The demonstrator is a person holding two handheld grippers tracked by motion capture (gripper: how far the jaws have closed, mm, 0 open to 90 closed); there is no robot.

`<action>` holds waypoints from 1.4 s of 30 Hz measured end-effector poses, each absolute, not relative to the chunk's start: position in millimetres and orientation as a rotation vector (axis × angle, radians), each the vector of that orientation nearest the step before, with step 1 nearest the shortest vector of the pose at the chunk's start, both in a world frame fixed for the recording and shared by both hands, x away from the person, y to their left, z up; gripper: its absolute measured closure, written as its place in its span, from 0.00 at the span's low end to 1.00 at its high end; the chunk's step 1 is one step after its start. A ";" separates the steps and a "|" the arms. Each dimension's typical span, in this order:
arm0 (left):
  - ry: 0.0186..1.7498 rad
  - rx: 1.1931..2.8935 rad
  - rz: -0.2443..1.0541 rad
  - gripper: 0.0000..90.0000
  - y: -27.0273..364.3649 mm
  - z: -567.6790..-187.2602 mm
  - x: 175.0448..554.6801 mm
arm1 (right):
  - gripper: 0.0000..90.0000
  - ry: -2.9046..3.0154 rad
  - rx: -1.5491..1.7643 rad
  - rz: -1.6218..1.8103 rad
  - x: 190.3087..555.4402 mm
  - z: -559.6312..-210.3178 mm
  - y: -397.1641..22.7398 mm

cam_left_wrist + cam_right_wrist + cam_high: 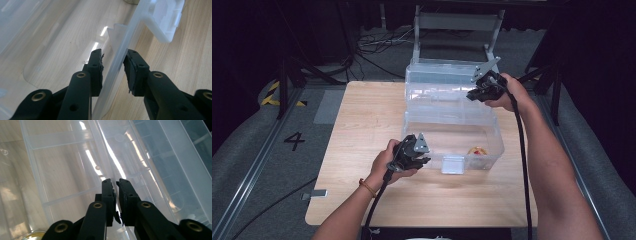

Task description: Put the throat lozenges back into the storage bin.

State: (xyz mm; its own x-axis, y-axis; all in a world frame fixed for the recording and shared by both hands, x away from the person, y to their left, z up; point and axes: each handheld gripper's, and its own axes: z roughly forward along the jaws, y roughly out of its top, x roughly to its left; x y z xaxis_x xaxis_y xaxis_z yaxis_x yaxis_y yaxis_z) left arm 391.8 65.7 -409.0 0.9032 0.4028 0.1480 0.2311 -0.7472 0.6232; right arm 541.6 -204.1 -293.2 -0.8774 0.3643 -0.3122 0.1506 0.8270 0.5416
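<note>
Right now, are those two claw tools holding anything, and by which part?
Yes. The left gripper straddles the clear box's front wall rim; the right gripper pinches the open lid's edge.

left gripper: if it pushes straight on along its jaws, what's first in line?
Likely the white latch on the clear box's front wall. The left gripper straddles that wall's rim, and the latch sits further along it; depth is hard to judge.

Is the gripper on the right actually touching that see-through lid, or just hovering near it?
Touching. In the right gripper view, the right gripper has its black jaws closed on the thin edge of the clear lid, with no gap on either side.
</note>
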 end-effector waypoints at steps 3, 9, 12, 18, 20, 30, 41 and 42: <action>0.453 2.441 0.370 0.76 65.3 -409.1 391.4 | 0.95 2.601 0.385 0.767 539.8 -293.8 -206.8; 0.451 2.446 0.369 0.76 65.2 -408.8 391.6 | 0.95 2.623 0.369 0.752 534.7 -289.4 -206.1; 0.452 2.445 0.369 0.76 65.1 -408.9 391.6 | 0.95 2.624 0.356 0.754 532.1 -288.3 -205.7; 0.440 2.447 0.377 0.75 65.2 -409.3 391.1 | 0.95 2.622 0.340 0.773 523.3 -286.7 -207.9; 0.437 2.446 0.372 0.76 65.4 -409.5 391.5 | 0.95 2.629 0.328 0.780 519.9 -286.0 -208.4; 0.431 2.440 0.368 0.75 64.7 -411.1 392.4 | 0.96 2.618 0.294 0.785 505.9 -285.4 -210.1; 0.420 2.439 0.367 0.75 65.2 -411.5 392.9 | 0.96 2.614 0.294 0.865 496.2 -288.5 -217.2; 0.419 2.439 0.368 0.75 65.2 -411.4 393.1 | 0.96 2.615 0.293 0.864 495.8 -288.5 -217.3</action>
